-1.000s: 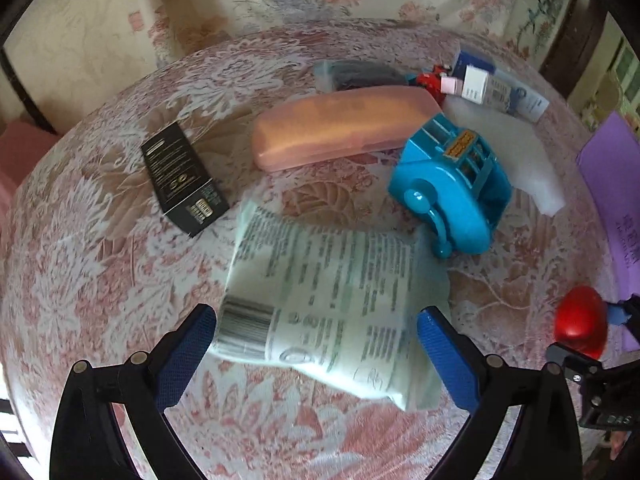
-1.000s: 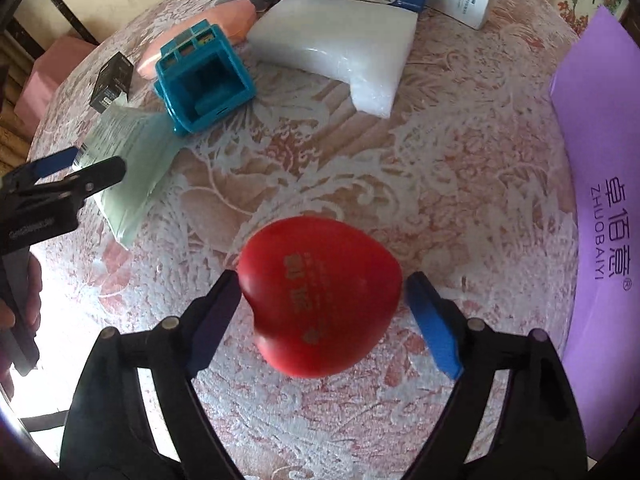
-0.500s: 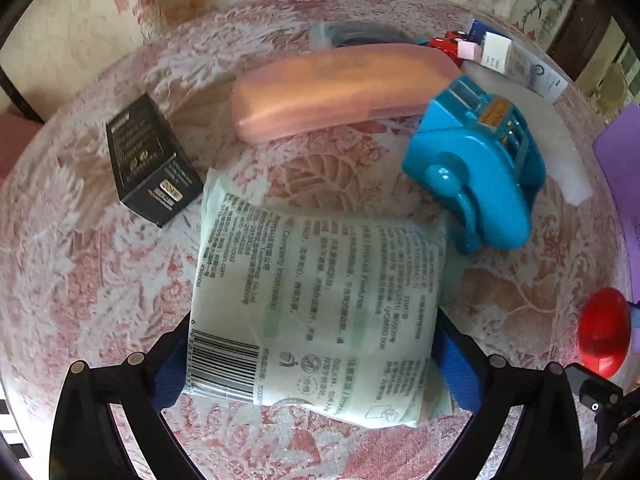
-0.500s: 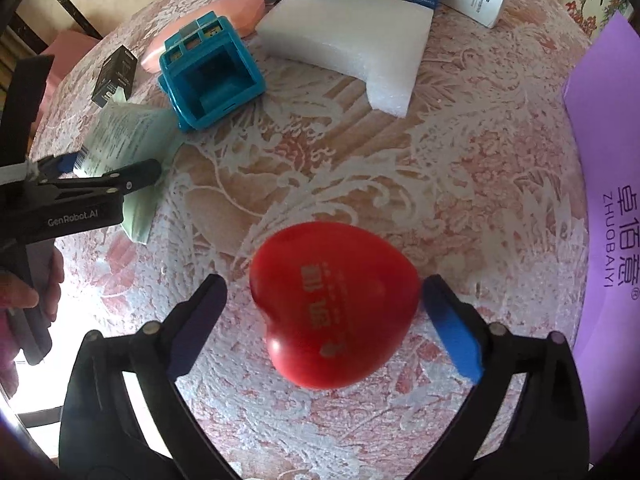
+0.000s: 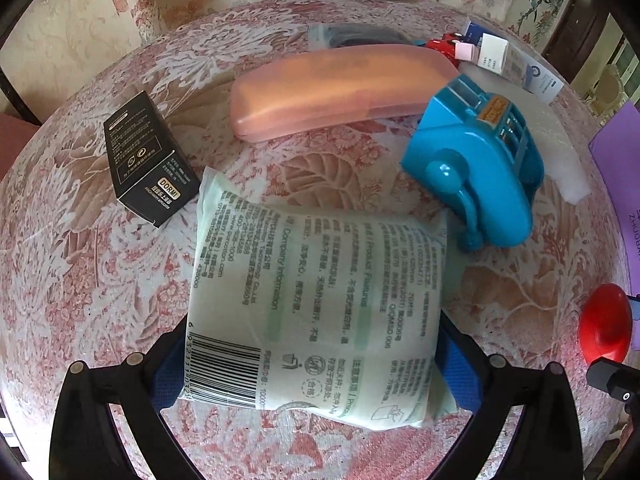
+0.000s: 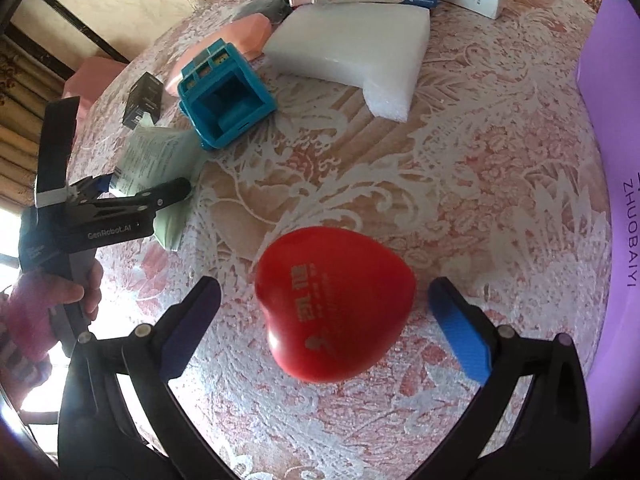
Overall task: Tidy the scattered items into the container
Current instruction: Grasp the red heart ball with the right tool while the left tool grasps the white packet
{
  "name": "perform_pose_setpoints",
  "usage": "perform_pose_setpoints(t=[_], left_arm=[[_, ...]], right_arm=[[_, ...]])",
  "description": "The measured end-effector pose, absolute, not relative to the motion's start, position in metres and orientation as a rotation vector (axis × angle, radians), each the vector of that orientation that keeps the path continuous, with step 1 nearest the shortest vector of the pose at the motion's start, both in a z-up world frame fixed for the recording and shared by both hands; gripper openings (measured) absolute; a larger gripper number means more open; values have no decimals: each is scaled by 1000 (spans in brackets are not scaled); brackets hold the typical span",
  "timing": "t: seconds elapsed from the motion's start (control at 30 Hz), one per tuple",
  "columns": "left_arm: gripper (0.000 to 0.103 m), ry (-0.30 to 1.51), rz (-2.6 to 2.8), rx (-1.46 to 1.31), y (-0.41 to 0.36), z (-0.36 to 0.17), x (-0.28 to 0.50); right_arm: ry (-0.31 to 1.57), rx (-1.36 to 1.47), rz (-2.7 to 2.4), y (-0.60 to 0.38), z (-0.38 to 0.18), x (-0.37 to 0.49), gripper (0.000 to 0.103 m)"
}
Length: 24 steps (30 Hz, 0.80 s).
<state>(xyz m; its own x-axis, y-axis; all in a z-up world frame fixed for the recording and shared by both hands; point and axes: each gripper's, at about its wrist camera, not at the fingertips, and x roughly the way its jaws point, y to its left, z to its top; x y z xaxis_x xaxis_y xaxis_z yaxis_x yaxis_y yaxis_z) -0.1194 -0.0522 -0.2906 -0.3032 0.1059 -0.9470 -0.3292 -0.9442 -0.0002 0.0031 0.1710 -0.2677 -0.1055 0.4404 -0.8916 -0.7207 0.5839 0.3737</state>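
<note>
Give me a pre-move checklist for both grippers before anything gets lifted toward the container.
1. Red heart between the right gripper fingers: ok.
2. Right pads pressing on the heart: not ok, jaws opening, gaps on both sides.
3. Pale green tissue pack between the left gripper fingers: ok.
4. Left pads actually clamping the pack: cannot tell, the pack covers the pads.
5. Pack free of the blue toy and black box: cannot tell, its corners lie very close to both.
6. Container located: cannot tell, only a purple surface shows at the edge.
</note>
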Motion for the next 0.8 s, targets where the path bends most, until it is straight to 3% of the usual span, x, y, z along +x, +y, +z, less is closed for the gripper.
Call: perform_pose_setpoints(t=[0.2, 0.53, 0.8], left_arm=[[103, 277, 2322, -1661, -54, -290, -119], [99, 284, 2319, -1668, -56, -289, -120], [93, 206, 2337, -1644, -67, -283, -112]], right_arm=[[1345, -266, 967, 168, -267, -2, 101], [1295, -384, 897, 167, -257, 0, 72], [1283, -354, 890, 159, -251, -4, 69]])
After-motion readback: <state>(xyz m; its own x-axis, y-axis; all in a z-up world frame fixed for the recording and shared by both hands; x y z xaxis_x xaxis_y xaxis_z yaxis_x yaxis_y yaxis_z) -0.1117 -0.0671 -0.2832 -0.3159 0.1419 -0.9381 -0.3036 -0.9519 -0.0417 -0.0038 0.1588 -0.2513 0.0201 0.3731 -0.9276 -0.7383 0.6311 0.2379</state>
